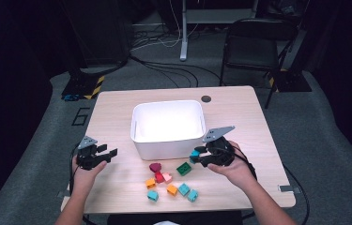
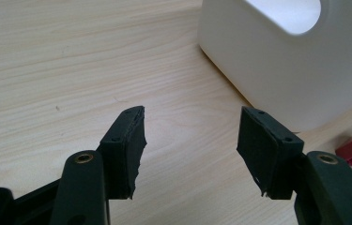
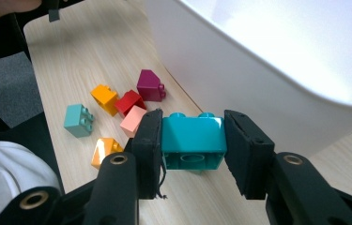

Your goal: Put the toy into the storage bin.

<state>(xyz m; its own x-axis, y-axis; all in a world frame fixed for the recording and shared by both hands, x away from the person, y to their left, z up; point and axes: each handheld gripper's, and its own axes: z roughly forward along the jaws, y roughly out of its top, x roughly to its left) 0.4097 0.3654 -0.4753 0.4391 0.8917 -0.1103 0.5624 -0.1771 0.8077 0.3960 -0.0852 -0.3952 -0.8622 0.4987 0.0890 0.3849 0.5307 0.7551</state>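
My right gripper [image 3: 192, 143] is shut on a teal brick [image 3: 193, 140], held off the table just in front of the white bin [image 3: 277, 61]; in the high view that gripper [image 1: 197, 155] and its teal brick [image 1: 195, 156] hang beside the white bin's [image 1: 164, 145] front right corner. My left gripper [image 1: 110, 153] rests at the left of the table, open with nothing between its jaws. In the left gripper view the left gripper [image 2: 190, 136] points at bare wood with the white bin [image 2: 286, 70] at the right.
Several loose bricks lie in front of the bin: a magenta one [image 1: 155, 167], a green one [image 1: 183, 168], orange ones [image 1: 172, 189] and pale teal ones [image 1: 152, 195]. A folding chair [image 1: 253, 47] stands beyond the table's far edge.
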